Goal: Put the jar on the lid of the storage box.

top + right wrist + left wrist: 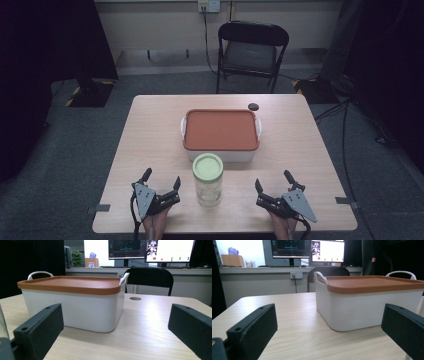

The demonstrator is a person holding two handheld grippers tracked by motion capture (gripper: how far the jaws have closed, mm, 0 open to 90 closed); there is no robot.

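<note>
Jaws spread wide on left gripper [161,181] and right gripper [274,180], nothing held; off-centre grab risks tipping the tall jar [207,181] against the box [220,131].

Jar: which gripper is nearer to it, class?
Left. The left gripper sits close beside the jar, on its left; the right gripper lies farther off on its right.

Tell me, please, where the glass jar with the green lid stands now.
In the high view, the jar stands upright near the table's front edge, between the left hand-held gripper and the right hand-held gripper, just before the white box.
</note>
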